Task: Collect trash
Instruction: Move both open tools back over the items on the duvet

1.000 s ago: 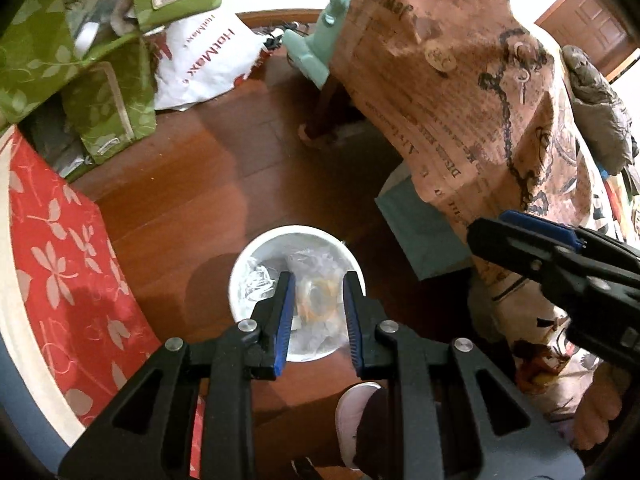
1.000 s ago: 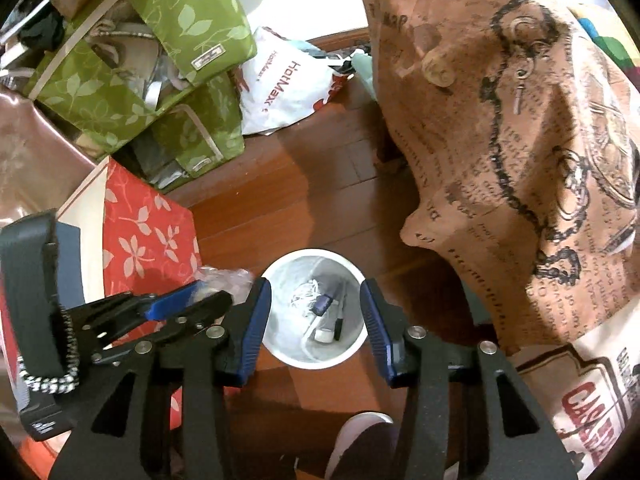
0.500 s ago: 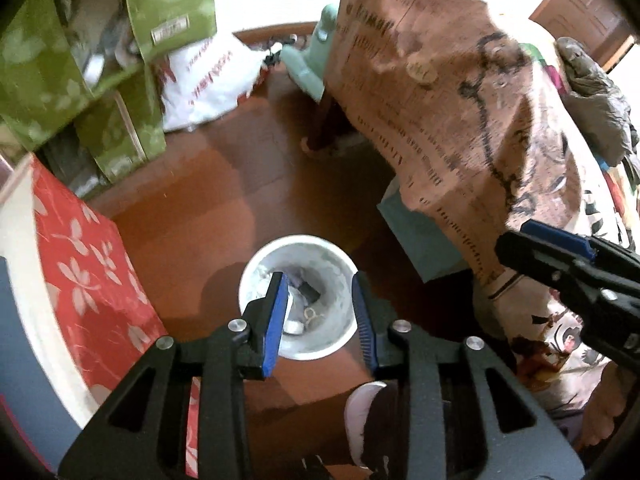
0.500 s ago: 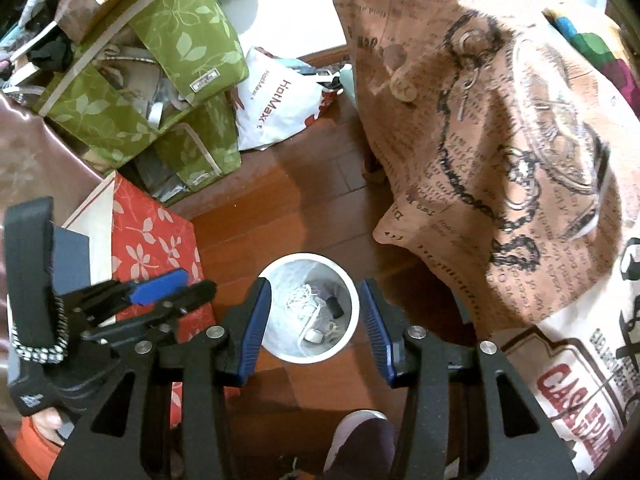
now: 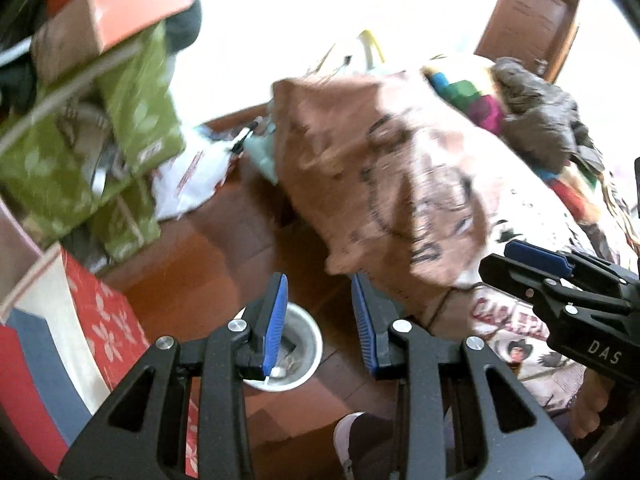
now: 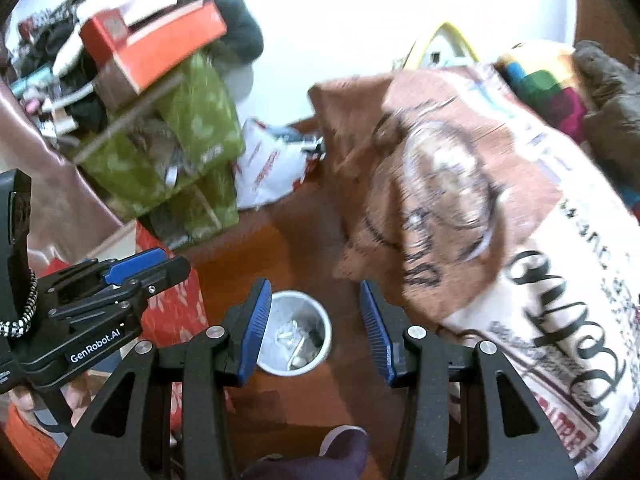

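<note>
The bin (image 6: 298, 334) stands on the floor (image 6: 280, 256) — boxes (image 6: 176, 152) behind-left, draped table (image 6: 460, 200) right.

White bin (image 6: 325, 322) upright on wood floor, trash (image 6: 294, 340) inside.

Both grippers are held side by side, pointed steeply down. The left gripper (image 5: 318, 322) is seen with jaws apart and nothing between them; the right gripper (image 6: 316, 330) is likewise parted and empty.
</note>
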`<state>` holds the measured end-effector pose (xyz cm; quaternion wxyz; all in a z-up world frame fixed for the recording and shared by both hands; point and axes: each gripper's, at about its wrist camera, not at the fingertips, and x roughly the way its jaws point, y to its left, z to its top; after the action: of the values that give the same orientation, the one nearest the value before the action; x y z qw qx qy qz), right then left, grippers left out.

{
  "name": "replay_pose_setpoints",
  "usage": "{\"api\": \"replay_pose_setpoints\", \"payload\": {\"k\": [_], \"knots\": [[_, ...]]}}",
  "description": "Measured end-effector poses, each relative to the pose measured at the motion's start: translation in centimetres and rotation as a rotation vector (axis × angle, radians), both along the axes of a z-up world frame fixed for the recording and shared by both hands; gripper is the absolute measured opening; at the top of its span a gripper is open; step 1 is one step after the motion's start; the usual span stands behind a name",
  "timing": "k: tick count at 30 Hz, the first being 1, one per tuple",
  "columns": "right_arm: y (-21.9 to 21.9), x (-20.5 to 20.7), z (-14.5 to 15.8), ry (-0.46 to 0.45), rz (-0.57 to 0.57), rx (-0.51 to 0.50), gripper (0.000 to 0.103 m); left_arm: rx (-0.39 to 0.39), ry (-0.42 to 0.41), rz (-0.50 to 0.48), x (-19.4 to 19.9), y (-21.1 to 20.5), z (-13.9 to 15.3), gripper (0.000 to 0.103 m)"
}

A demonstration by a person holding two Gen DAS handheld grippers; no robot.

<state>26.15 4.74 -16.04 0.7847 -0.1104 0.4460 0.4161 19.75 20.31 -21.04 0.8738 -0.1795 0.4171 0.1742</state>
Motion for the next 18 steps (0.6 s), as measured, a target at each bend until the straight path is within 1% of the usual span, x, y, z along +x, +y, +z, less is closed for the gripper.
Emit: {"api": "replay_pose_setpoints", "payload": {"k": [1, 3, 4, 7, 13, 16, 18], "knots": [[-1.2, 0.1, 0.9, -0.015, -0.016, 0.019, 0.043, 0.018, -0.009, -0.013, 0.3, -0.8, 0.7, 0.038], [-2.7, 0.3, 2.1, -0.040, -0.038, 0.037, 0.043, 0.055, -0.032, -0.043, 0.8, -2.5, 2.2, 0.041], [-4.0, 0.4, 2.9, -0.061, -0.058, 0.050, 0.043, 0.078, -0.049, -0.067, 1.3, -3.8, 3.3, 0.041], [-6.9, 1.0, 4.5, -0.096, -0.107, 0.077, 0.043, 0.106, -0.076, -0.118, 2.5, -6.4, 5.3, 0.042], [-12.8, 2.6, 6.4, -0.151, -0.220, 0.100, 0.043, 0.123, -0.120, -0.221, 5.1, -11.7, 8.2, 0.046], [-15.7, 3.3, 6.8, -0.173, -0.276, 0.096, 0.043, 0.119, -0.136, -0.271, 6.7, -14.5, 9.2, 0.048], [-17.4, 3.9, 7.0, -0.182, -0.306, 0.091, 0.043, 0.111, -0.143, -0.298, 7.6, -15.8, 9.3, 0.050]]}}
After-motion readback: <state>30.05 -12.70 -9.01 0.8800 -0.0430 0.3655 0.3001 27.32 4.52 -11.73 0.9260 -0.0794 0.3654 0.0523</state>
